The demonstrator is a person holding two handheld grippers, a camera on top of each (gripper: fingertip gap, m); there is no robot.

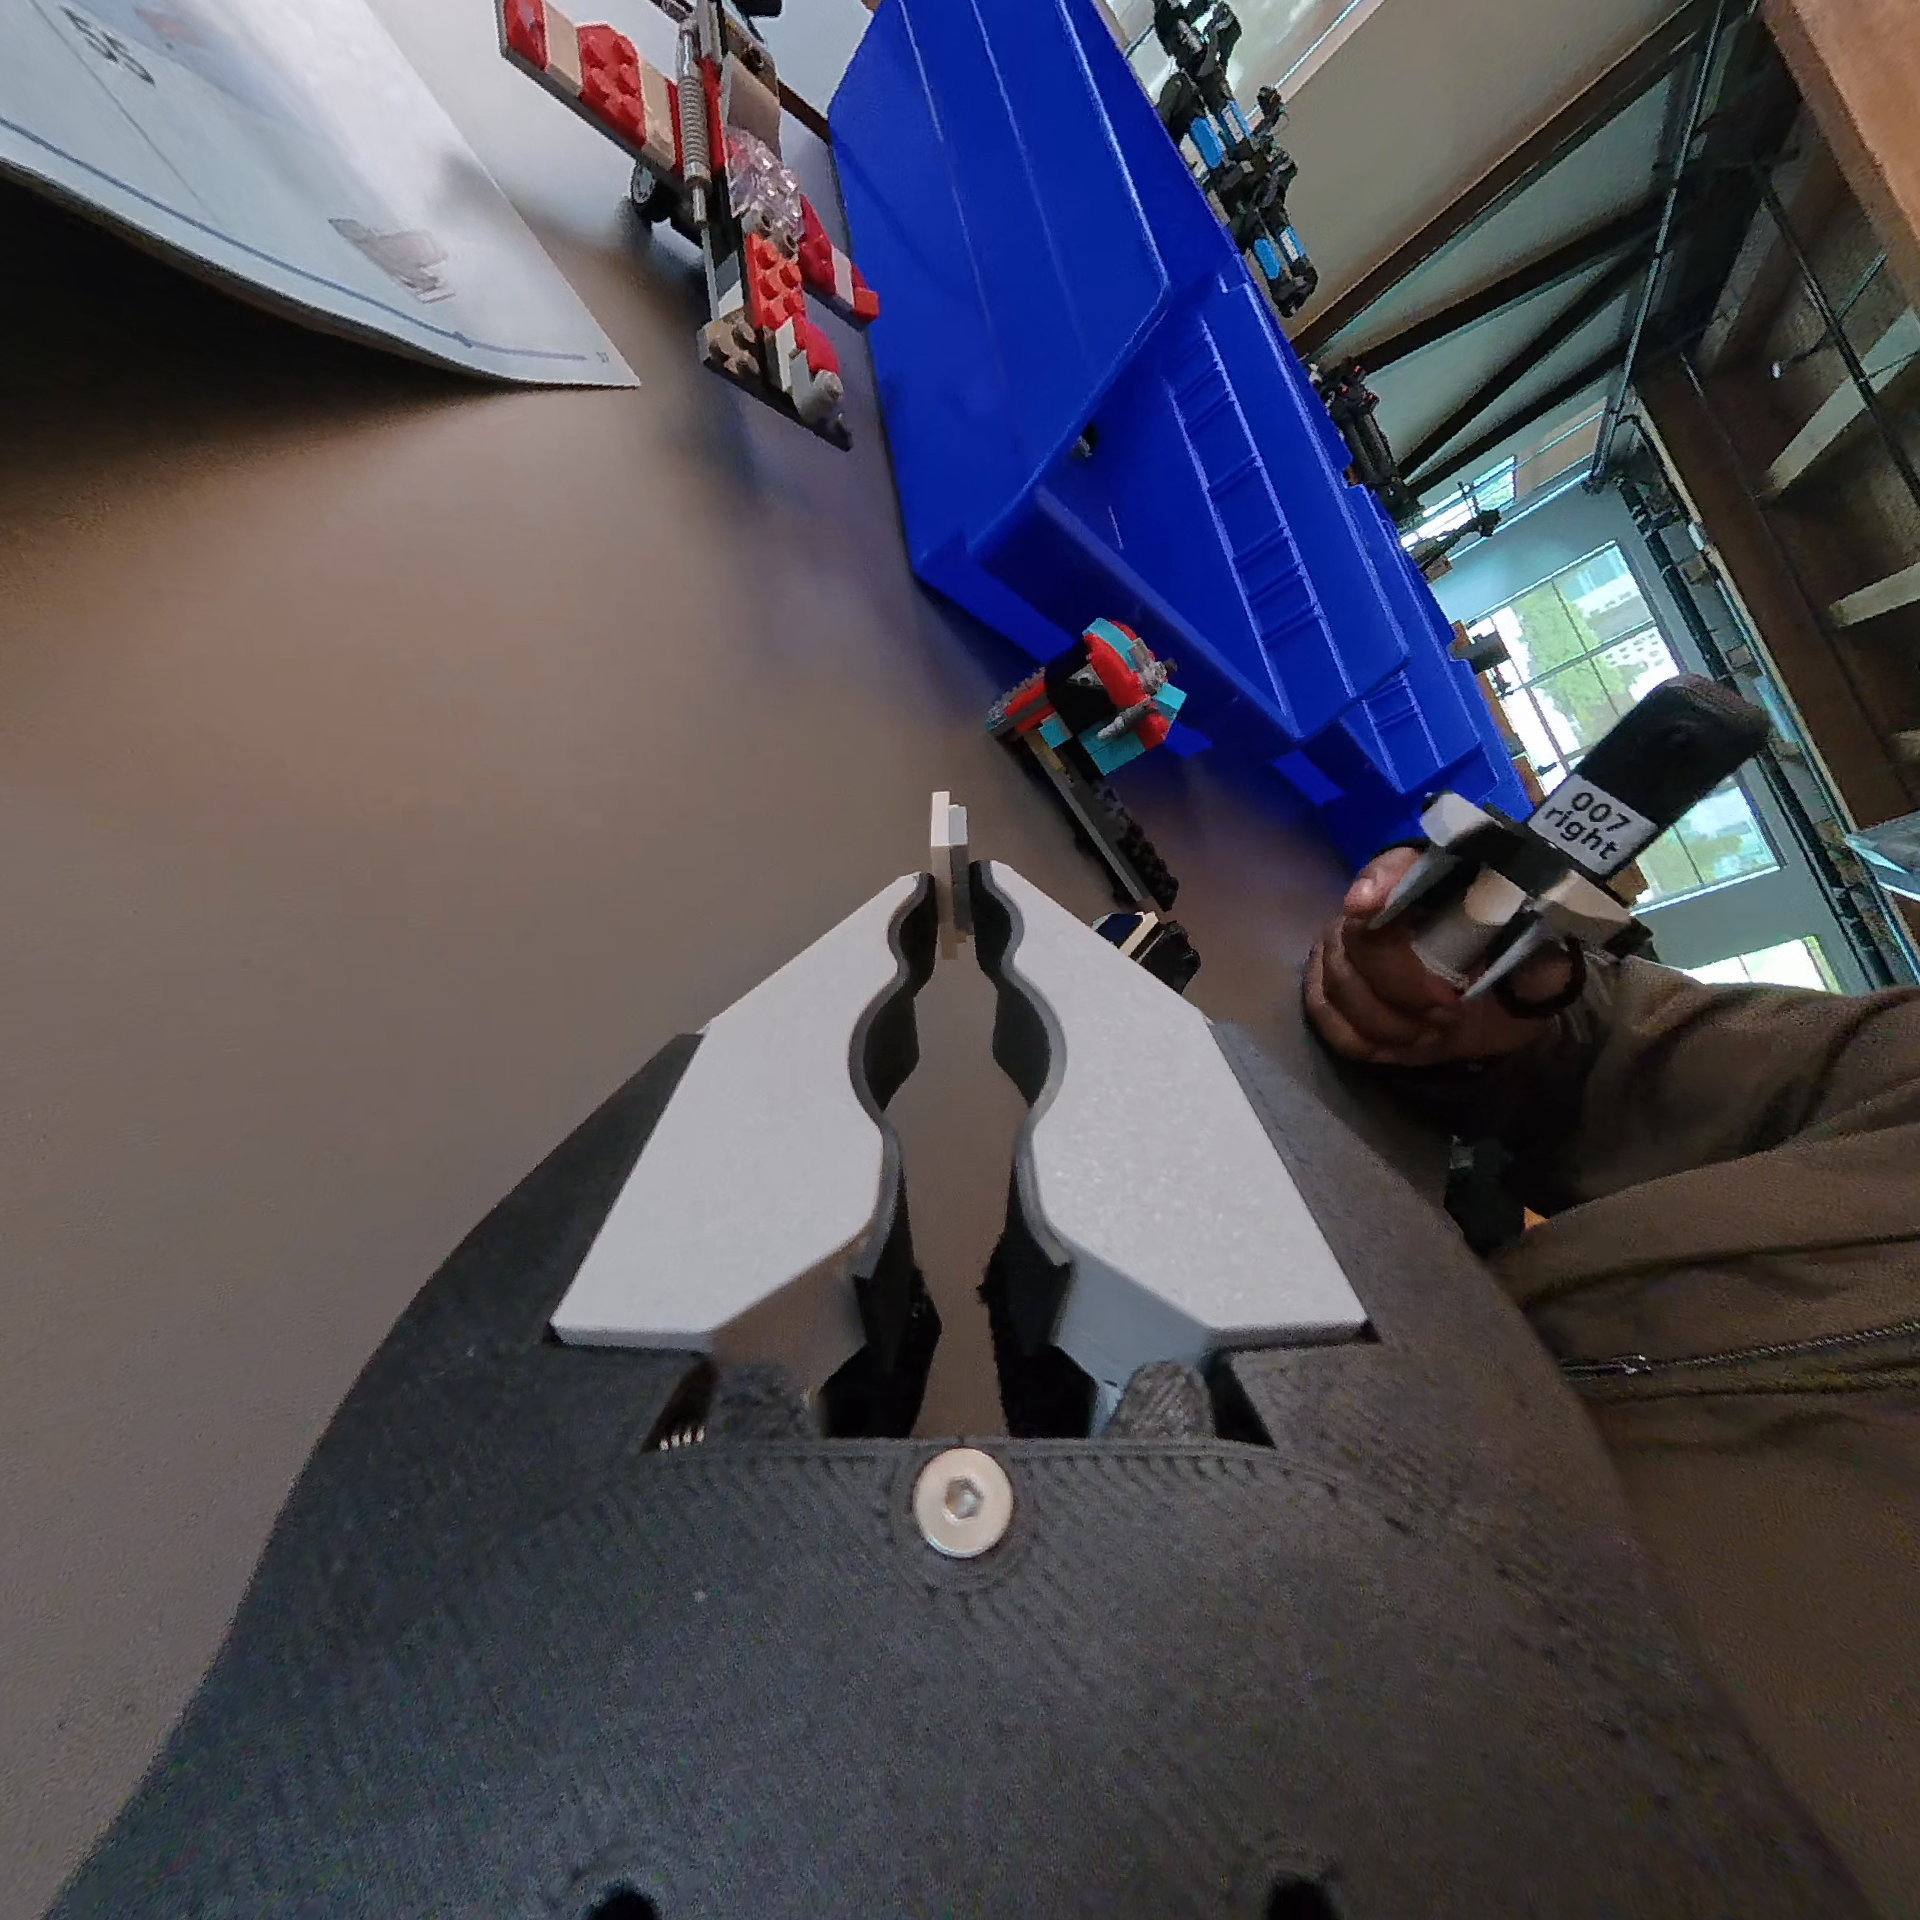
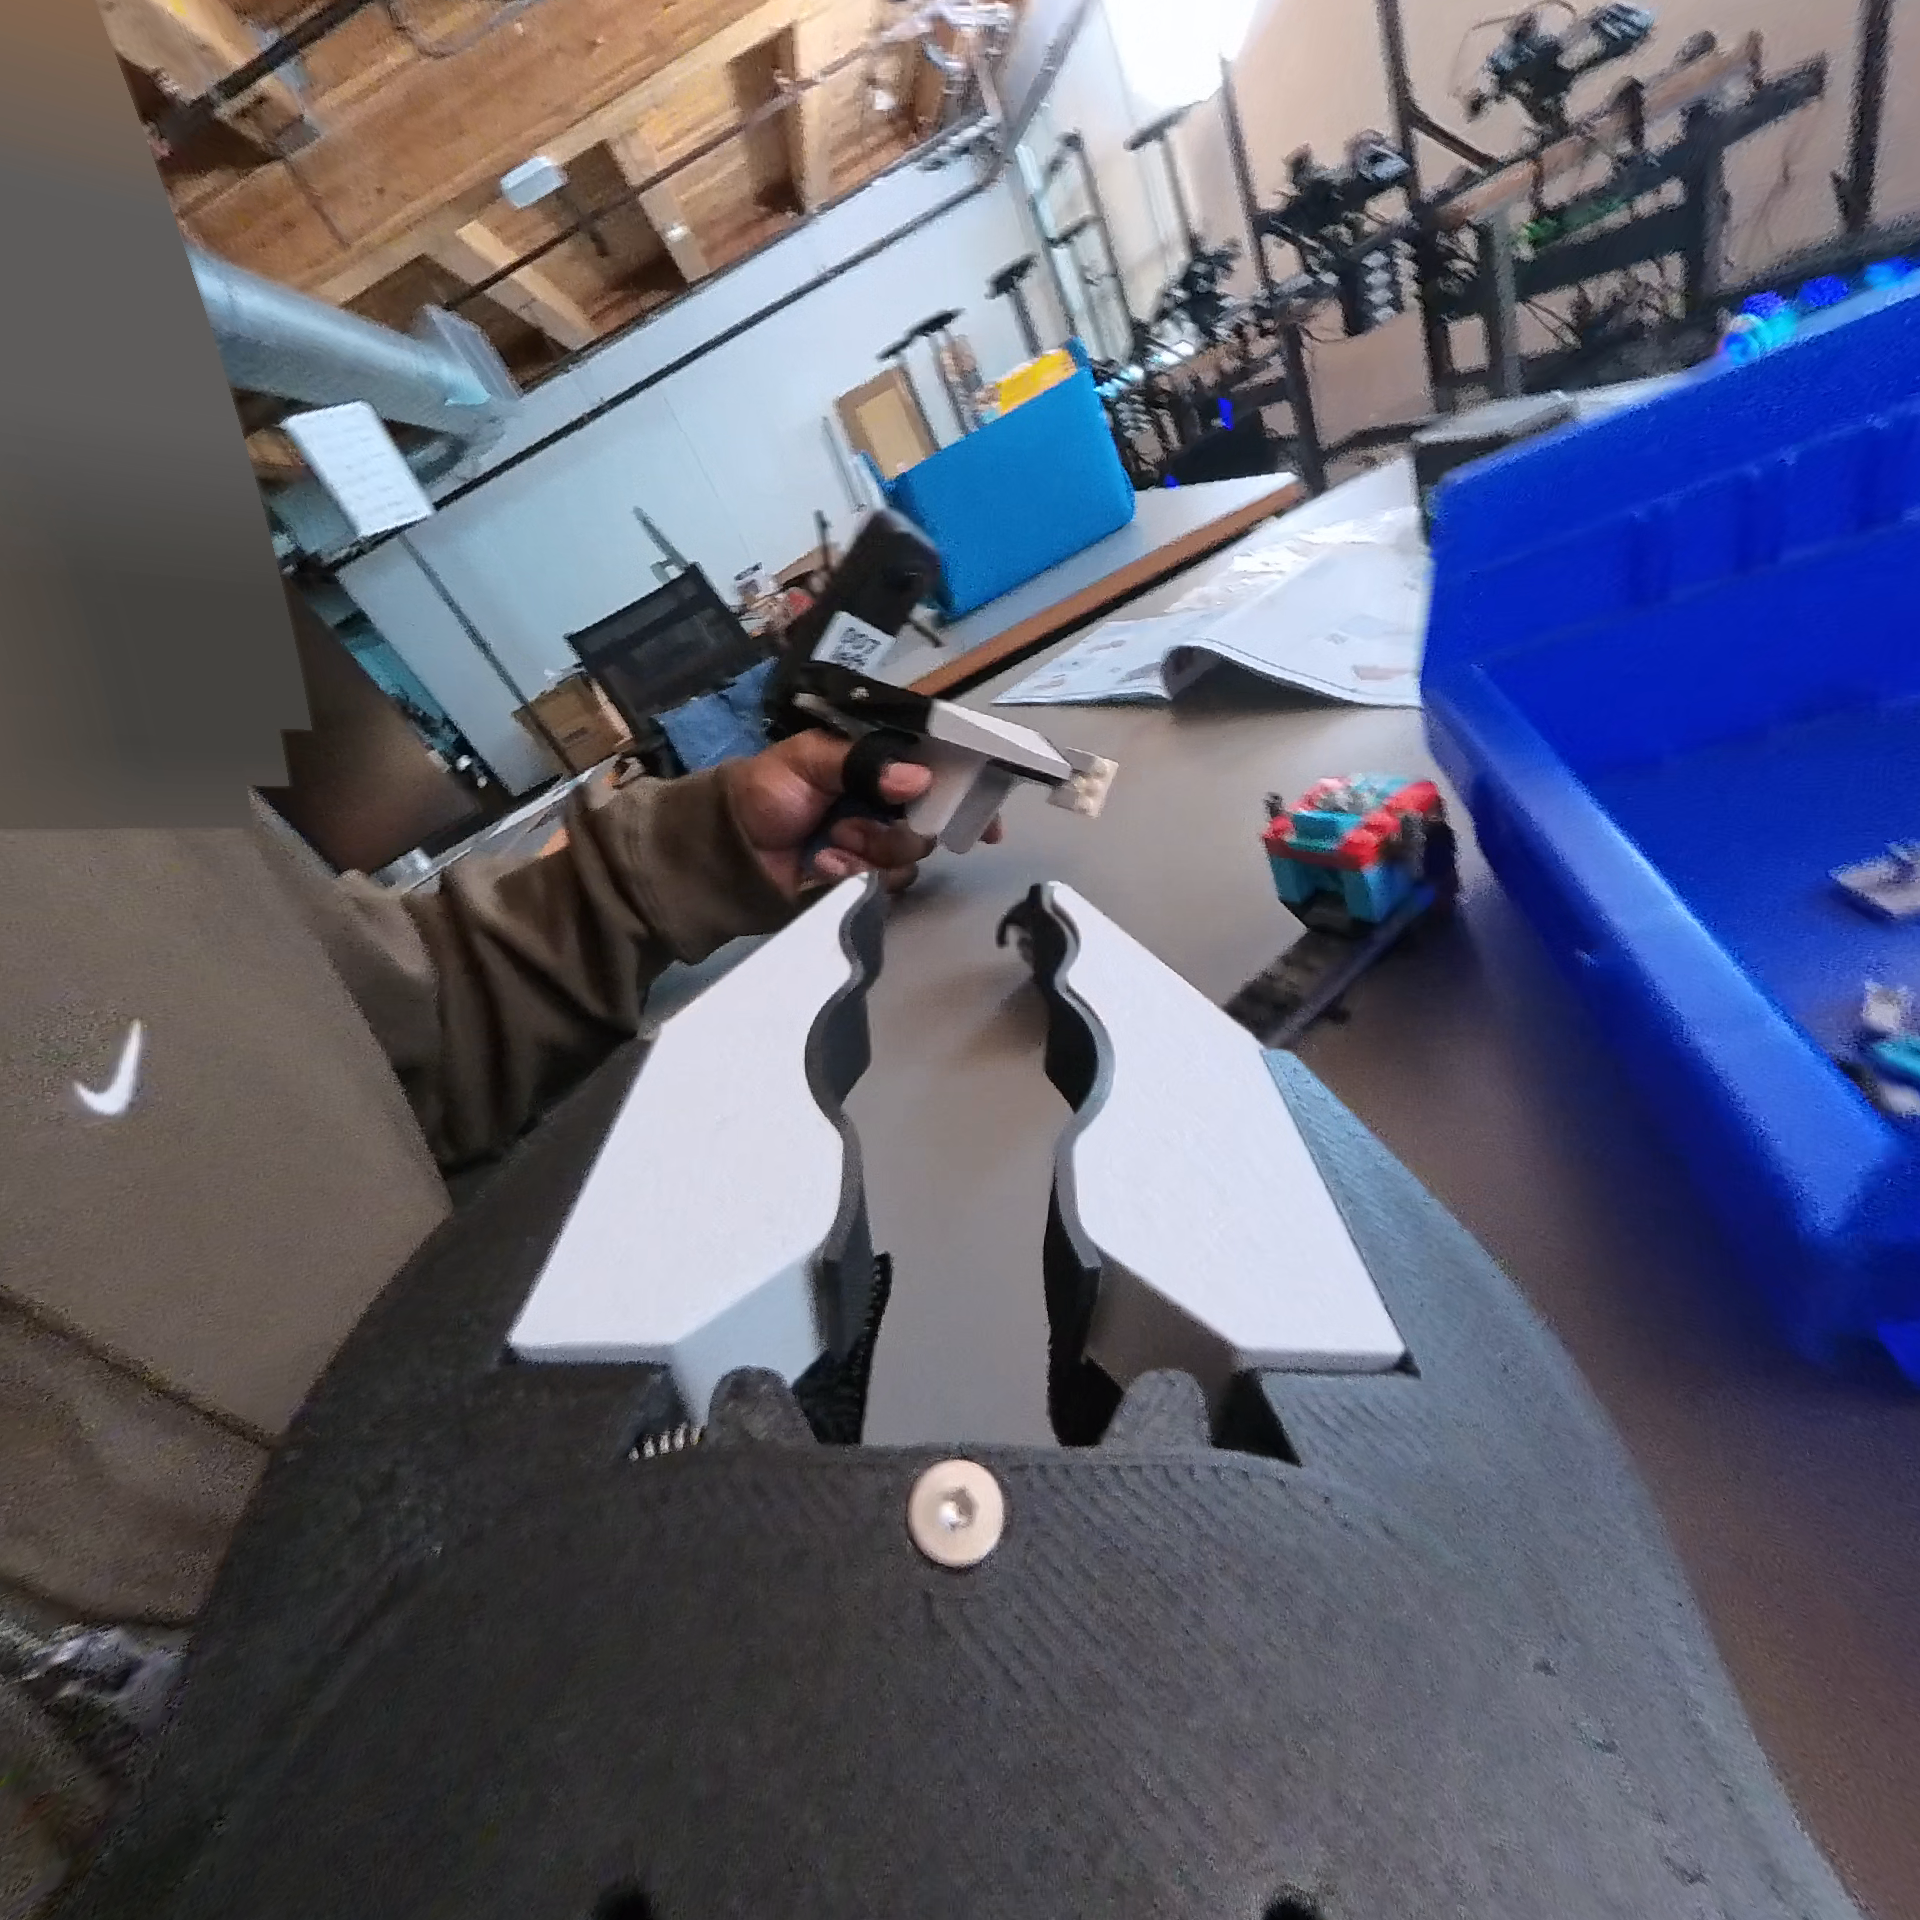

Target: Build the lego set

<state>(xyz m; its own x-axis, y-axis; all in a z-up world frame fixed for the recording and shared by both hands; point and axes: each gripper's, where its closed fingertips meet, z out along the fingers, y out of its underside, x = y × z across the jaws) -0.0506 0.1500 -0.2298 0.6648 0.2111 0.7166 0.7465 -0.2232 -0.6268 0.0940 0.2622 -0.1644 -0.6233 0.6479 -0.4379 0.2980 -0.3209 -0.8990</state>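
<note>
We see the left gripper (image 1: pixel 951 899) pinching pale plates (image 1: pixel 949 868) above the table (image 1: pixel 416 727); only its view shows the red model (image 1: pixel 727 197). Right gripper (image 2: pixel 956 904) stands wide, bare; both carry labels

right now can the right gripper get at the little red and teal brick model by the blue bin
Probably yes. The right gripper stands open with nothing between its fingers, and the brick model sits just ahead to its right on bare table. The blue bin is close behind, so coming from the far side looks tight.
</note>
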